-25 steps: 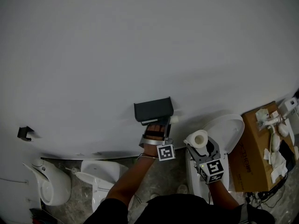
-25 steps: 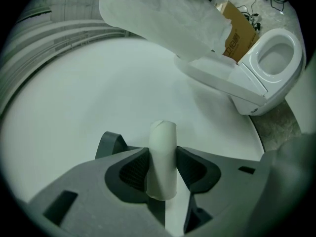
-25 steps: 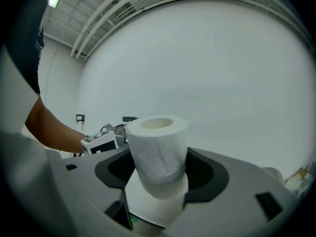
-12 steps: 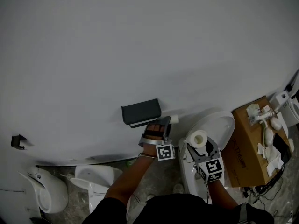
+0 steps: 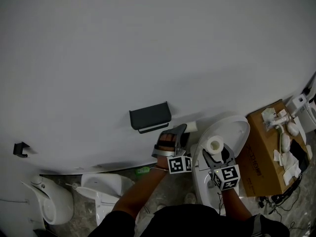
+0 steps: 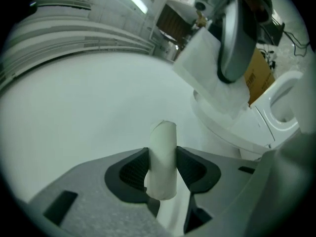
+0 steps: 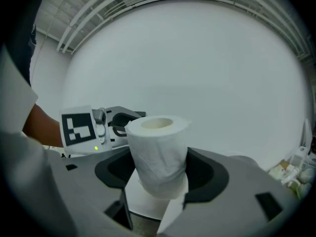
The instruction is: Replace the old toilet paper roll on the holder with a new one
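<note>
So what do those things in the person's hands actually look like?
Both the left gripper and the right gripper are grey plastic bodies with two black-padded jaws. Each carries a cube printed with black-and-white square markers. The person wears a black top.

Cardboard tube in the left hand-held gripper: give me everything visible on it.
The cardboard tube is a bare, off-white core with a spiral seam and no paper visibly left on it. It is clamped in the left hand-held gripper. The dark ribbed pads press its lower half from both sides, and its upper end sticks out past the jaws. In the head view it is off the dark holder, apart from it, to its right.
</note>
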A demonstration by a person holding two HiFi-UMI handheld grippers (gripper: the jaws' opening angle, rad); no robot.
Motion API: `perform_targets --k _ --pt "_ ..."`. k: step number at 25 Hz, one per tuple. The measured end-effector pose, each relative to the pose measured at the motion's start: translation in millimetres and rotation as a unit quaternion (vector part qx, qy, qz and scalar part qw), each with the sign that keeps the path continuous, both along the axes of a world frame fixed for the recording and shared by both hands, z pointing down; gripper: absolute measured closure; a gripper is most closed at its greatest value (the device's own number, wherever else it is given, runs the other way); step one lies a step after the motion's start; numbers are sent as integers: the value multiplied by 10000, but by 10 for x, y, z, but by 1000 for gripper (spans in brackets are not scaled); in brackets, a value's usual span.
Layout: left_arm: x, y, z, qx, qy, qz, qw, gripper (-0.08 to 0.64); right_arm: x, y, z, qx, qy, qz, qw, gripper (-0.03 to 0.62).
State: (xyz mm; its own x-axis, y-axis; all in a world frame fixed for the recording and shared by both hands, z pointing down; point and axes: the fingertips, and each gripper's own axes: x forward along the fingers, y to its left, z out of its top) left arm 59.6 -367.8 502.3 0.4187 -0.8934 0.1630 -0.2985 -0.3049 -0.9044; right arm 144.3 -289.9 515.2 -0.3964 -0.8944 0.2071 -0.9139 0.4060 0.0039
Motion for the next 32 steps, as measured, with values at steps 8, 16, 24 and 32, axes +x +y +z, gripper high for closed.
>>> perform_targets --k 8,16,24,32 --pt "-208 261 -444 -518 2009 4 9782 393 67 -48 6 58 27 152 9999 301" --pt "-542 598 -735 -1043 3876 80 9159 393 -88 -56 -51 188 -31 108 9998 301" --pt "-1011 979 -831 -1084 5089 110 8539 393 -447 -11 -58 232 23 -168 9996 301" --pt "-1441 1075 -615 -1194 5190 -517 8448 393 -753 -48 -124 351 -1 -490 9982 301"
